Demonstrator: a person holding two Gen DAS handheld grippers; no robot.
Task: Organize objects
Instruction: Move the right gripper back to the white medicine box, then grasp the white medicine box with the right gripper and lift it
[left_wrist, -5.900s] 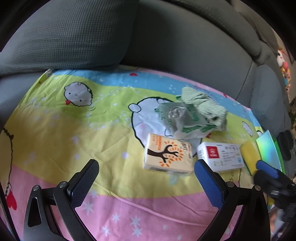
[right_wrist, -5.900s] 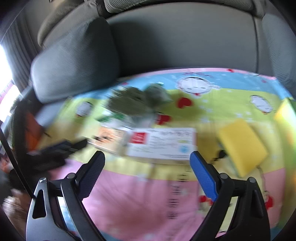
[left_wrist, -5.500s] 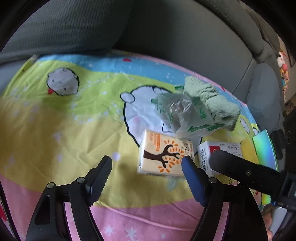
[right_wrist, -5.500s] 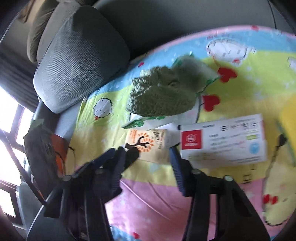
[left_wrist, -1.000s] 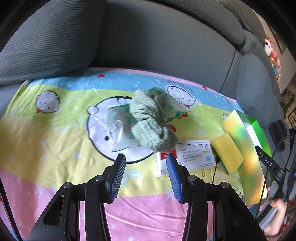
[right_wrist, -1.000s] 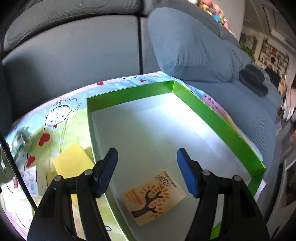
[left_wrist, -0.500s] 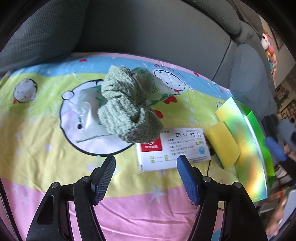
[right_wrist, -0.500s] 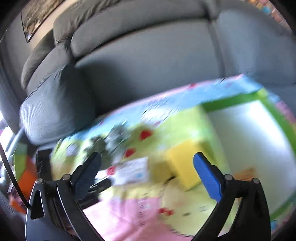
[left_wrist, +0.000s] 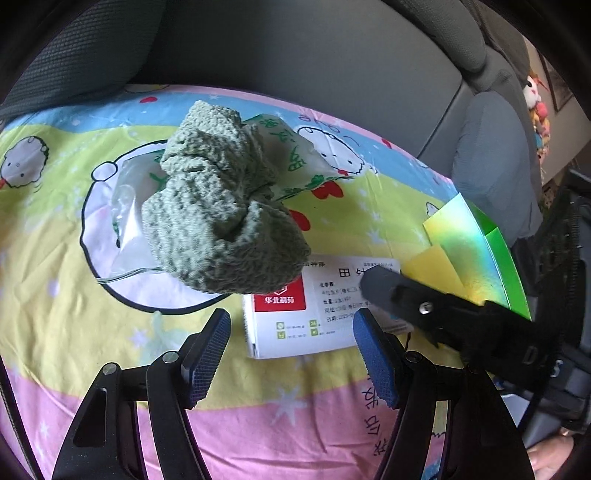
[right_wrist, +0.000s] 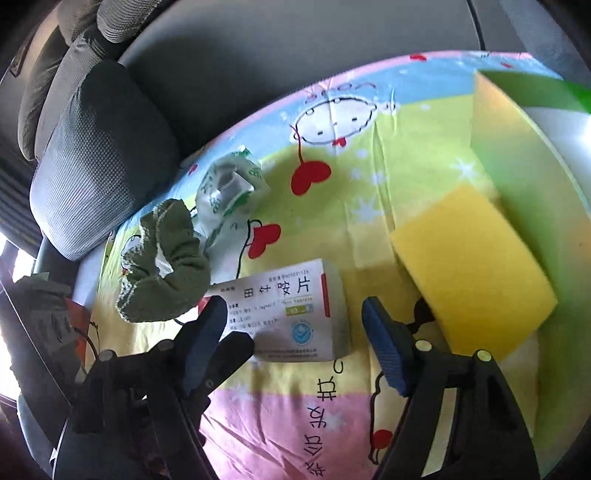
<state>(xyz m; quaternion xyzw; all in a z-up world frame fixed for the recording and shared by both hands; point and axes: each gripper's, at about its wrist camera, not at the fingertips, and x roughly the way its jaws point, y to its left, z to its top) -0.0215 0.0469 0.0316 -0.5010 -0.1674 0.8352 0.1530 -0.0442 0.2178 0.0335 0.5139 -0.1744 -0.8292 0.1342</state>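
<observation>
A white medicine box (left_wrist: 295, 317) with a red label lies on the cartoon-print sheet, between the fingers of both grippers; it also shows in the right wrist view (right_wrist: 291, 314). My left gripper (left_wrist: 291, 354) is open just in front of it. My right gripper (right_wrist: 295, 343) is open and straddles the box; one of its fingers (left_wrist: 399, 291) reaches over the box in the left wrist view. A green knitted cloth (left_wrist: 218, 218) lies on a clear plastic bag (left_wrist: 125, 206). A yellow sponge (right_wrist: 476, 273) lies beside the green box (right_wrist: 546, 96).
Grey sofa cushions (left_wrist: 295, 48) rise behind the sheet, and a grey pillow (right_wrist: 96, 162) sits at the left. The green box has a shiny iridescent outer wall (left_wrist: 469, 251). A thin black cable (right_wrist: 417, 321) lies by the sponge.
My right gripper has swung back from the green box, where it left the orange tissue pack, and come down over the medicine box. My left gripper has opened wider and moved closer to the box.
</observation>
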